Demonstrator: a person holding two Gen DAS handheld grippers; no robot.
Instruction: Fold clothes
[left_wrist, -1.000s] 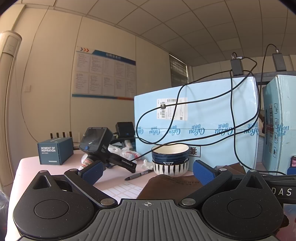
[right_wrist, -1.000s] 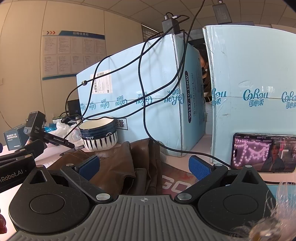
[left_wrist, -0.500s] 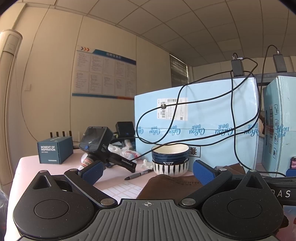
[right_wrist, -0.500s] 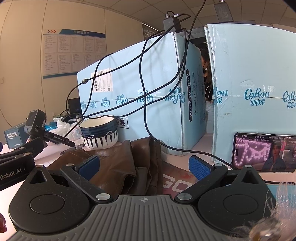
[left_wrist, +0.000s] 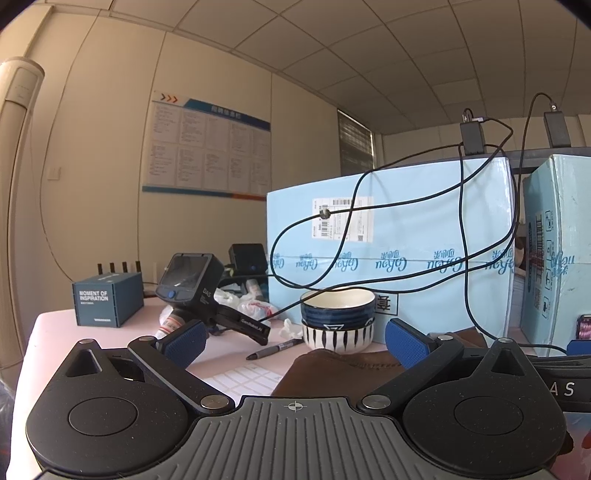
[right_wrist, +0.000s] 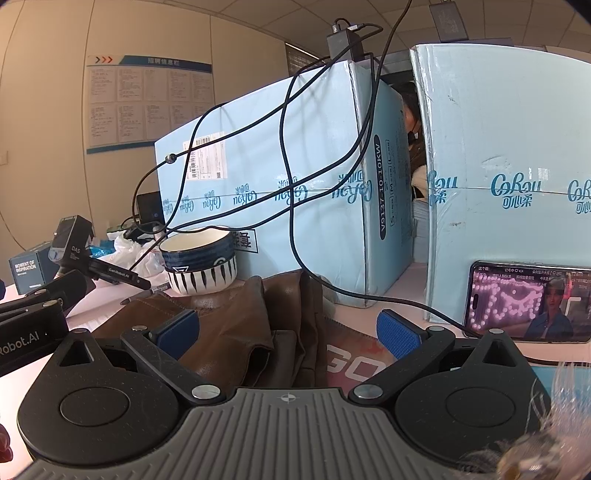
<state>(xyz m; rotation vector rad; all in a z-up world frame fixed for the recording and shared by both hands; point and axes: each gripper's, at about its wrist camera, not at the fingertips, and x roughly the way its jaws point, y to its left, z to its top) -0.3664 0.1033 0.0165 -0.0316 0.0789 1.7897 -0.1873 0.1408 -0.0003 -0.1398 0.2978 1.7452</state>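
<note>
**Mia:** What does the left camera see?

**Ben:** The left hand-held gripper (left_wrist: 295, 341) has its two blue pads spread wide, with nothing between them. The brown clothes (left_wrist: 343, 369) lie on the pink counter (left_wrist: 55, 332), low between the pads and a bit to the right.

**Mia:** What is behind the clothes?

**Ben:** Two bowls (left_wrist: 338, 319), one stacked in the other, sit just past the far edge of the clothes. A pen (left_wrist: 275, 349) lies just left of the bowls. Farther left a black handheld device (left_wrist: 195, 288) rests on the counter, and a small dark blue box (left_wrist: 107, 299) stands far left. A big light blue carton (left_wrist: 391, 243) stands behind the bowls, with black cables (left_wrist: 461, 236) hanging across it.

**Mia:** And the right camera?

**Ben:** The right hand-held gripper (right_wrist: 286, 330) is spread wide too, holding nothing. The brown clothes (right_wrist: 236, 325) lie crumpled right between its pads and a little beyond. The bowls (right_wrist: 201, 260) are at the far left of the clothes. A phone (right_wrist: 532, 306) with a bright screen leans on a second blue carton (right_wrist: 506, 184) at the right. The other gripper (right_wrist: 33, 325) pokes in at the left edge.
</note>
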